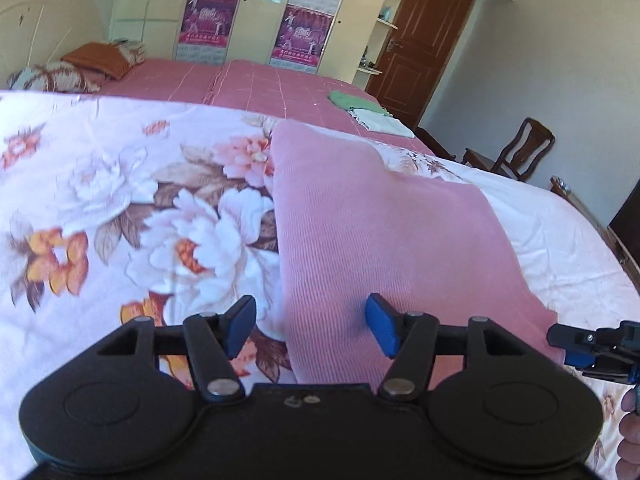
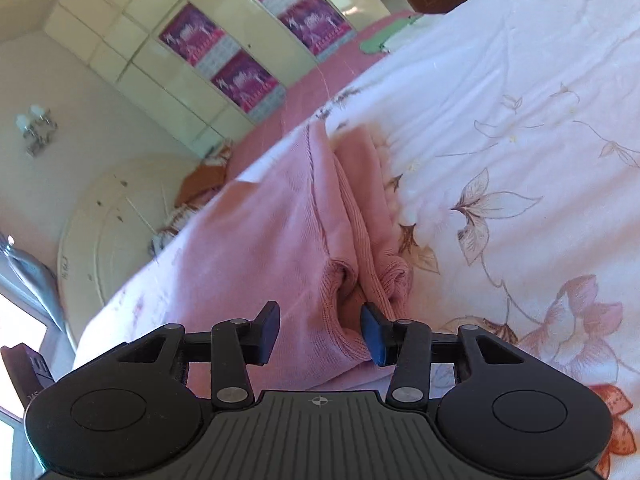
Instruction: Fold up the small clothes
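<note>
The left gripper point(image 1: 308, 326) hung over the near end of a pink knitted garment point(image 1: 372, 216), its blue pads point(image 1: 382, 328) spread apart with nothing pinched between them; one pad stood above the garment and the other above the flowered sheet point(image 1: 120, 200) beside its left edge. The right gripper point(image 2: 320, 334) was likewise released, its jaws parted over the garment's ribbed hem point(image 2: 340, 320) without pressing on the cloth. In the left wrist view the right gripper's tip point(image 1: 588, 344) showed just beside the garment's near right corner, with fingers of a hand point(image 1: 628, 428) behind it. The garment lay folded into a long strip on the flowered sheet, running away from both grippers, with bunched folds along its right side in the right wrist view. Farther back on a pink bedspread point(image 1: 260, 84) lay a green cloth point(image 1: 352, 101) touching a white cloth point(image 1: 380, 122). Beyond stood a cream wardrobe point(image 1: 256, 8) with purple posters, a brown door point(image 1: 424, 40) and a wooden chair point(image 1: 516, 148).
</note>
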A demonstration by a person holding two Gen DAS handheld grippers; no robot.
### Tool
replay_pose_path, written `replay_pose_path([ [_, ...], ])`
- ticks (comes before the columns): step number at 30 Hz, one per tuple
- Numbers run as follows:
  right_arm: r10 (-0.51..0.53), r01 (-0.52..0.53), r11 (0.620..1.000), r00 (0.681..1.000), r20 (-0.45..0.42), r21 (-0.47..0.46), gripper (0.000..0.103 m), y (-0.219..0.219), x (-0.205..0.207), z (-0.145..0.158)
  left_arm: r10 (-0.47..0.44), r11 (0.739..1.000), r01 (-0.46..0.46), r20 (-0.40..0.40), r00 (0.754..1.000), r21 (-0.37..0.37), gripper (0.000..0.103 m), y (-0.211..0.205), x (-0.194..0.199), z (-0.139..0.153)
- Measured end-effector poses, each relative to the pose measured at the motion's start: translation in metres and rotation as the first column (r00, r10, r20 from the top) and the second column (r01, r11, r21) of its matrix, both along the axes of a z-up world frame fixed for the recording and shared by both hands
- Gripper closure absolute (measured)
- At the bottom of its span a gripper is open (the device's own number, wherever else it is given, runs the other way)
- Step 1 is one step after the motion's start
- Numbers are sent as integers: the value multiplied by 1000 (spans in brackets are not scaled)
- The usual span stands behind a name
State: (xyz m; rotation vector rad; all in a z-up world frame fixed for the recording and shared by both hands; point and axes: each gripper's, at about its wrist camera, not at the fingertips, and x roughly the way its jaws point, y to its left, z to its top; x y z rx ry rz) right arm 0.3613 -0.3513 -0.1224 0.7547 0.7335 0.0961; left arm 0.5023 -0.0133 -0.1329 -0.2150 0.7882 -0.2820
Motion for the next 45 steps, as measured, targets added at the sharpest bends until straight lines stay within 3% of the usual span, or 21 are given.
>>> replay_pose_path([
  [3,3,-4,996,1000,-13,-85,58,4,6,5,7,1000,-8,-9,1000,-24,38,5,-3,-2],
  [10,86,-92,991,994,-68,-97,57,6,23,-9,-6,999,4,-26,1000,-43,33,11,-1,-9],
  [12,87,-90,994,995,-57,-62,57,3,27,-8,-6,999,4,-27,1000,-45,32,11,-1,-10],
  [14,101,-101,995,995,11,16,58,-4,31,-6,-8,999,7,-26,1000,-41,32,10,-1,-10],
  [17,83,-83,997,996,-19,7,58,-10,48,-13,-15,999,13,-43,999,-41,31,10,2,-8],
  [19,84,-83,995,996,-16,57,58,-15,58,-18,-28,999,27,-54,998,-30,32,9,5,-5],
  [23,138,-139,989,990,-21,-52,58,2,74,-11,-12,1000,12,36,999,-19,33,14,12,9],
  [25,172,-174,974,985,-28,-146,90,16,77,-6,22,999,-22,17,1000,-27,35,18,25,9],
  [27,186,-188,960,982,-32,-206,92,24,77,-5,8,1000,-8,-34,999,0,33,14,41,3],
  [28,194,-194,951,981,-26,-242,93,27,75,-4,-2,1000,2,-50,999,3,35,11,46,1],
  [30,203,-196,924,979,-12,-327,94,34,69,2,-35,999,35,-22,999,-8,47,3,47,8],
  [31,197,-183,915,980,4,-359,94,35,65,7,-55,998,55,1,999,9,47,-3,46,12],
  [34,185,-151,920,981,60,-362,94,25,51,20,-84,993,84,0,996,87,41,-24,49,11],
  [35,185,-154,919,981,51,-362,94,22,50,17,-87,989,87,-1,996,121,31,-31,50,6],
  [37,155,-149,912,988,-17,-382,94,17,56,-4,-95,989,97,-16,995,113,27,-37,54,-2],
  [39,146,-145,932,989,-21,-332,94,11,52,-17,-92,990,93,-15,996,110,24,-36,56,-5],
  [43,153,-147,948,988,0,-281,92,4,51,-6,-122,988,123,-11,992,93,21,-24,56,-6],
  [45,148,-131,947,988,35,-294,82,-1,47,4,-122,988,122,-2,993,92,21,-16,57,-1],
])
